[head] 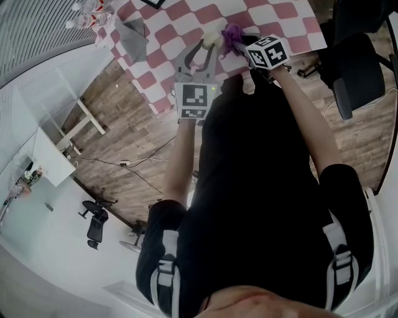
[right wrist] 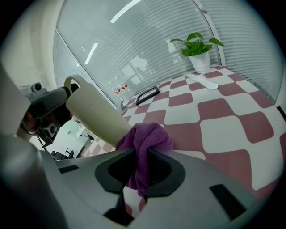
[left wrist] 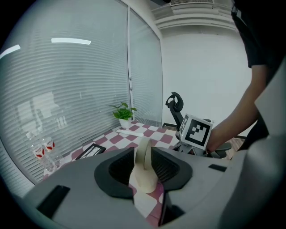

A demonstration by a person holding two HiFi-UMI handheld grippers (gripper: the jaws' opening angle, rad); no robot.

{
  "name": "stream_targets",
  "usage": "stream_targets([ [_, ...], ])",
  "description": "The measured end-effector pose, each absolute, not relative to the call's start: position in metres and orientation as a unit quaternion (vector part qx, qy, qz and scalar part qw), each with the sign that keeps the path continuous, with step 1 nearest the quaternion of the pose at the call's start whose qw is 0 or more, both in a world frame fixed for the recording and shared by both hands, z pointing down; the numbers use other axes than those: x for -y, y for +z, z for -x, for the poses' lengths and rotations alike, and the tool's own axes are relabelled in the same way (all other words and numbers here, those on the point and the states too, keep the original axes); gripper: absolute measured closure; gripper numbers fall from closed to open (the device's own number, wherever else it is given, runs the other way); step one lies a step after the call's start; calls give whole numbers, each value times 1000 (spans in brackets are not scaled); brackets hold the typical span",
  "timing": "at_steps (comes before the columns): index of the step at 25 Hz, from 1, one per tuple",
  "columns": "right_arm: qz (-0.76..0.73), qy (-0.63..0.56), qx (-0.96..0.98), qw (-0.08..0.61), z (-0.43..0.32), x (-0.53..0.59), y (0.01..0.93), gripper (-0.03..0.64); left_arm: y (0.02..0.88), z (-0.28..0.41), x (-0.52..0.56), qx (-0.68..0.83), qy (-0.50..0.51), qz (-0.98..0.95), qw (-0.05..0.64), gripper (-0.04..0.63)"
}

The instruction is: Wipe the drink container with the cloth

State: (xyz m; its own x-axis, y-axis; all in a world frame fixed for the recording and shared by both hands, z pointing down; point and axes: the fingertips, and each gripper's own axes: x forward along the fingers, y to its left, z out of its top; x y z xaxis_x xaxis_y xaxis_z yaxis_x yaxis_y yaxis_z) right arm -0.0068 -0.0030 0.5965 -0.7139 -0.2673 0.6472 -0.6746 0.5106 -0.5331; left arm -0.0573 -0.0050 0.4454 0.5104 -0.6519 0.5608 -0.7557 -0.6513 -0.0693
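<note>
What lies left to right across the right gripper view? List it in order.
cream cup -> purple cloth -> potted plant

The head view looks steeply down past the person's torso (head: 261, 174) onto the near edge of the checkered table (head: 186, 18). Each gripper view sits close behind its own jaws, looking low across that table toward the potted plant (left wrist: 123, 112) at its far edge; both share the plant and the cream mug (right wrist: 94, 112).
</note>
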Motion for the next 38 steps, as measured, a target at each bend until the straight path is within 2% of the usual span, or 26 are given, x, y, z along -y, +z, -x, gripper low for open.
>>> stream_targets([
  [2,-288,399,835,246,2,5,590,537,443,55,4,398,279,-870,83,445],
  [6,-300,379,848,217,-15,7,555,537,431,55,6,377,281,-881,46,408],
  [17,-360,383,839,140,-85,-15,487,537,410,79,7,201,358,-907,-91,396],
  [19,-373,386,833,133,-92,-19,485,537,413,81,10,186,368,-908,-72,396],
  [22,-390,389,825,124,-99,-25,484,537,419,73,8,179,353,-918,-6,391],
  [24,-398,391,821,119,-102,-28,482,537,426,68,5,180,356,-917,8,396],
  [30,-413,391,815,109,-107,-30,475,537,442,58,-2,189,361,-913,35,500],
  [38,-410,386,820,104,-109,-21,468,537,440,61,9,278,348,-890,96,523],
])
